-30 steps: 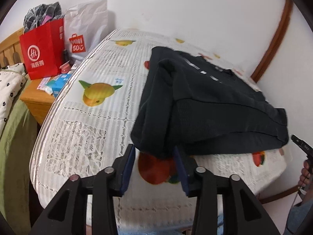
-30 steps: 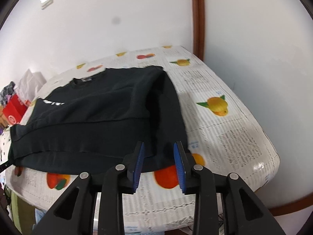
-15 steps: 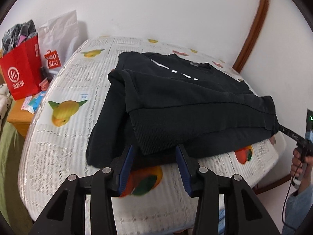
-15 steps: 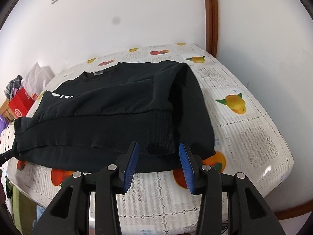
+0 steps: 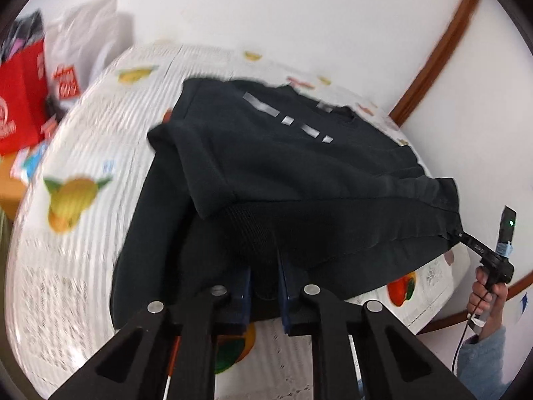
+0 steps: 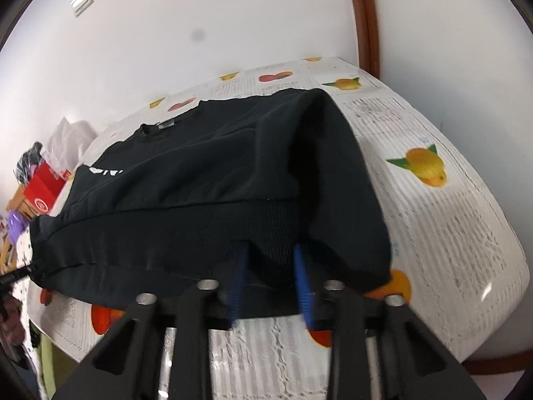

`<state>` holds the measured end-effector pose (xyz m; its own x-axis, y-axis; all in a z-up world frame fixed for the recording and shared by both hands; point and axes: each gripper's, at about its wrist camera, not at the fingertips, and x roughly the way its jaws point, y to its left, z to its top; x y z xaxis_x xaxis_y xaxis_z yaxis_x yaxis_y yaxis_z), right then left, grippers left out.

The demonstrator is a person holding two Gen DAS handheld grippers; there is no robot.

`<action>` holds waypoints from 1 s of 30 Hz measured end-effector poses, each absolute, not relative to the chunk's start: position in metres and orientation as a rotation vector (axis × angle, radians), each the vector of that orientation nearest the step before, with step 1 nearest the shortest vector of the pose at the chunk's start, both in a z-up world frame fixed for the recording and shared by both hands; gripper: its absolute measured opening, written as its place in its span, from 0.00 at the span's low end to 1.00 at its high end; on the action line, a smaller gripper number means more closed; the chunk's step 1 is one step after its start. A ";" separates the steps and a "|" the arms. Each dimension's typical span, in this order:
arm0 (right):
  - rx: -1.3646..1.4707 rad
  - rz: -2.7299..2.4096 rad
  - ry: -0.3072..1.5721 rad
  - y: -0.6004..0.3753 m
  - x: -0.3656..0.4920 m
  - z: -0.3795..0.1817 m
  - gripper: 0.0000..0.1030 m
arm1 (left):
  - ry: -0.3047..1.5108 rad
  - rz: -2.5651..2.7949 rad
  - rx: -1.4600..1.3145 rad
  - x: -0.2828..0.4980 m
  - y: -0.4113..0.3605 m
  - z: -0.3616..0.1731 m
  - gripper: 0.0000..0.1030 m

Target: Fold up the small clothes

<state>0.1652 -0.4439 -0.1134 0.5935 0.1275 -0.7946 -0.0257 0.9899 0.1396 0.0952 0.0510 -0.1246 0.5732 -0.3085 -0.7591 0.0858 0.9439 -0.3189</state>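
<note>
A black long-sleeved sweatshirt (image 5: 299, 173) w/ blurred, unreadable white chest lettering is laid across a white lace-and-fruit-print tablecloth (image 5: 66, 266), sleeves folded in. At far left a red paper bag (image 5: 20, 100) & a white plastic bag (image 5: 83, 53) w/ red print are seen, text too blurred to be read. The ribbed hem is caught near-left by the left gripper (image 5: 265, 283) & near-right by the right gripper (image 6: 269, 286), both pairs of blue pads being closed narrowly on the cloth.
</note>
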 end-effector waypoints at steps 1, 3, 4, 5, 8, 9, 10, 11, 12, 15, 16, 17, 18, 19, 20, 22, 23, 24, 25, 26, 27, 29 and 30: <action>0.114 0.100 0.918 -0.443 0.166 -0.111 0.13 | 0.918 -0.239 -0.246 0.096 0.050 -0.119 0.12; 0.156 0.127 0.880 -0.446 0.168 -0.101 0.11 | 0.890 -0.243 -0.242 0.103 0.050 -0.107 0.12; 0.182 0.141 0.859 -0.449 0.170 -0.095 0.11 | 0.881 -0.243 -0.247 0.108 0.051 -0.102 0.12; 0.209 0.155 0.840 -0.452 0.174 -0.088 0.09 | 0.871 -0.243 -0.252 0.113 0.052 -0.098 0.12; 0.267 0.166 0.793 -0.457 0.190 -0.070 0.05 | 0.844 -0.232 -0.250 0.134 0.055 -0.088 0.11; 0.276 0.169 0.786 -0.457 0.195 -0.067 0.05 | 0.837 -0.228 -0.249 0.141 0.055 -0.086 0.11; 0.281 0.171 0.780 -0.455 0.202 -0.064 0.05 | 0.831 -0.226 -0.251 0.151 0.055 -0.085 0.11; 0.276 0.171 0.777 -0.452 0.210 -0.063 0.05 | 0.828 -0.223 -0.256 0.161 0.056 -0.085 0.11; 0.268 0.170 0.777 -0.449 0.217 -0.062 0.05 | 0.828 -0.218 -0.261 0.170 0.056 -0.085 0.11; 0.262 0.156 0.788 -0.442 0.241 -0.064 0.05 | 0.836 -0.208 -0.291 0.197 0.060 -0.089 0.11; 0.264 0.153 0.788 -0.441 0.247 -0.064 0.05 | 0.836 -0.207 -0.296 0.203 0.062 -0.090 0.11; 0.269 0.149 0.786 -0.441 0.254 -0.065 0.05 | 0.833 -0.205 -0.299 0.208 0.065 -0.090 0.11; 0.275 0.144 0.787 -0.441 0.260 -0.065 0.05 | 0.833 -0.202 -0.302 0.214 0.066 -0.091 0.11; 0.282 0.141 0.790 -0.442 0.267 -0.067 0.05 | 0.835 -0.198 -0.307 0.220 0.068 -0.092 0.11; 0.287 0.137 0.794 -0.442 0.275 -0.069 0.05 | 0.840 -0.195 -0.314 0.226 0.069 -0.095 0.11; 0.278 0.118 0.814 -0.440 0.289 -0.076 0.05 | 0.856 -0.191 -0.335 0.237 0.073 -0.100 0.12; 0.263 0.100 0.836 -0.438 0.298 -0.083 0.05 | 0.862 -0.191 -0.342 0.241 0.075 -0.102 0.12; 0.258 0.093 0.848 -0.438 0.301 -0.087 0.05 | 0.866 -0.192 -0.351 0.244 0.076 -0.104 0.12; 0.255 0.086 0.860 -0.436 0.306 -0.093 0.05 | 0.871 -0.191 -0.363 0.248 0.078 -0.107 0.13; 0.254 0.077 0.873 -0.435 0.312 -0.098 0.05 | 0.876 -0.190 -0.371 0.251 0.079 -0.109 0.13; 0.252 0.066 0.885 -0.434 0.317 -0.103 0.05 | 0.881 -0.186 -0.379 0.255 0.080 -0.111 0.13; 0.248 0.042 0.887 -0.431 0.326 -0.108 0.05 | 0.893 -0.175 -0.391 0.266 0.081 -0.114 0.15; 0.246 0.029 0.883 -0.431 0.330 -0.109 0.07 | 0.897 -0.166 -0.393 0.270 0.081 -0.115 0.15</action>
<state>0.3300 -0.4313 -0.1095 0.6362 0.1261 -0.7611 0.0765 0.9714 0.2249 0.2696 0.0811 -0.1146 0.6173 -0.3021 -0.7264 -0.0226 0.9162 -0.4001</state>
